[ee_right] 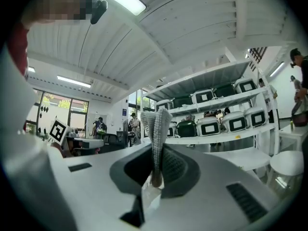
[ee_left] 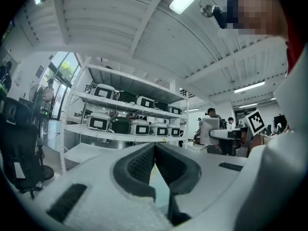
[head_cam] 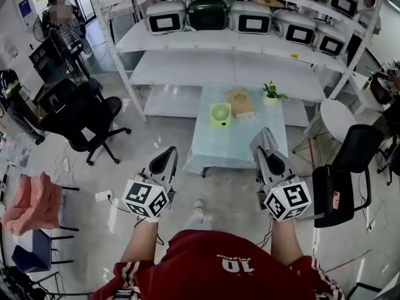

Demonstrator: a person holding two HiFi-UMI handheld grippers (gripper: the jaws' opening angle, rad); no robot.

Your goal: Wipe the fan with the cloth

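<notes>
Approach phase: wiping is not yet under way. The fan (head_cam: 220,114), a small pale-green unit with a round grille in a squarish housing, stands on the low table (head_cam: 244,149) toward its far left part, well ahead of both grippers. Just beside it on the right lies a flat, tan, woven-looking item (head_cam: 240,102); what it is cannot be determined. A small potted plant (head_cam: 272,92) stands further right.

Right gripper (head_cam: 265,141): jaws clamped on the cloth (ee_right: 157,126), a pale grey knitted fabric folded into a narrow strip that stands up past the jaw tips. The knit looks soft and open, so it should conform to the grille ribs.

Left gripper (head_cam: 169,152): jaws together at the tips, with nothing between the dark, dimple-textured pads.

Both grippers are held low in front of the body, pointing toward the table and well apart from it.

Next move, as judged: carry the right gripper forward and down so that the free fold of cloth meets the grille face. The fan looks light and made of plastic, and it may slide or tip on the smooth, glossy table top under wiping pressure. To steady the housing, the left gripper would need its jaws parted, or it can brace one side with them closed. Use light strokes and keep clear of the plant
</notes>
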